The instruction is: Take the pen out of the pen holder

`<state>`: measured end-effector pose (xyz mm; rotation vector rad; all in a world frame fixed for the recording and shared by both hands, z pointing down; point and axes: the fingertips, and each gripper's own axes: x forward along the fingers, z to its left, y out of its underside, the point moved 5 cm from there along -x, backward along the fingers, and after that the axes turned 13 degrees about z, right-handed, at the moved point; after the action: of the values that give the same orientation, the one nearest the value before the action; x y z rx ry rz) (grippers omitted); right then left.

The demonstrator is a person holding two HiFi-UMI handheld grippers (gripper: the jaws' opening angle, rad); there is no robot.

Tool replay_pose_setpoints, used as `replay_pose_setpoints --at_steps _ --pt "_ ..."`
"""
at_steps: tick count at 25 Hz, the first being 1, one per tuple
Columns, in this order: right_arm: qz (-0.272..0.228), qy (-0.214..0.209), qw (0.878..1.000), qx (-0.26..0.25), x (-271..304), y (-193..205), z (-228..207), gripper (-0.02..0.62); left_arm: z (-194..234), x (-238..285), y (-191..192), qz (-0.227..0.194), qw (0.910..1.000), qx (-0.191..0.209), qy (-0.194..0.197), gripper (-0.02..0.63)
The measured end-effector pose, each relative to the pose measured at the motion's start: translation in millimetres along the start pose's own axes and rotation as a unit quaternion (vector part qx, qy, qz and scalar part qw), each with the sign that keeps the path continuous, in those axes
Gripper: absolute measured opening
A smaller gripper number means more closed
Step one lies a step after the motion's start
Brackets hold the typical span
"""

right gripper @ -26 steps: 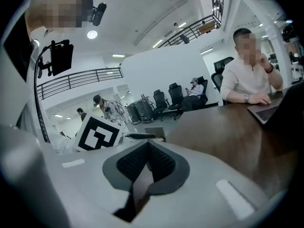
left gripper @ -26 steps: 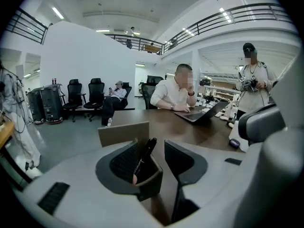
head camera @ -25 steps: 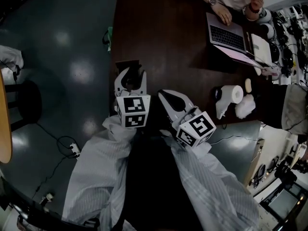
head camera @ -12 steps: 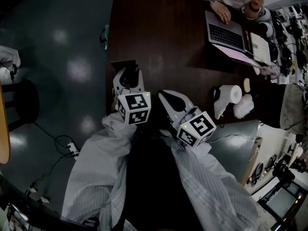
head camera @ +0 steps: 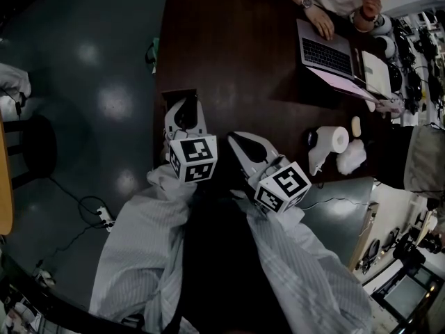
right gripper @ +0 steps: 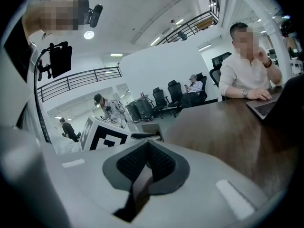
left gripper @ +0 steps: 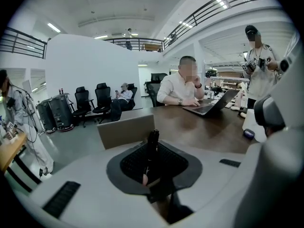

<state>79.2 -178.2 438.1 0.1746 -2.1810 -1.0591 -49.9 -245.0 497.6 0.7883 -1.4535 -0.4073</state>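
Observation:
My left gripper (head camera: 183, 108) reaches over the open-topped pen holder (head camera: 178, 94) at the dark table's left edge. In the left gripper view a black pen (left gripper: 152, 148) stands upright between the pads, with the holder's grey wall (left gripper: 126, 129) just behind it. The jaws have just been closing and now grip the pen. My right gripper (head camera: 240, 142) hovers to the right of the left one, above bare tabletop. Its pads (right gripper: 148, 163) meet with nothing between them.
A seated person types on a laptop (head camera: 327, 51) at the table's far right. A paper roll (head camera: 336, 138) and small white items lie near the right edge. The table edge (head camera: 158, 117) drops to the floor just left of the holder.
The left gripper's jaws, wide apart over the holder a second ago, have drawn together. The right gripper has stayed where it was.

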Motion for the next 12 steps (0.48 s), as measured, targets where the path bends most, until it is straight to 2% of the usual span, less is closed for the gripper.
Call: replay_pose_setpoints --at_steps 12 --pt "-0.024 -0.011 0.999 -0.029 1.9 -17.7 16.7 0.002 15.6 -47.2 -8.2 -0.046 0.9982 -0.024 0.031 0.057"
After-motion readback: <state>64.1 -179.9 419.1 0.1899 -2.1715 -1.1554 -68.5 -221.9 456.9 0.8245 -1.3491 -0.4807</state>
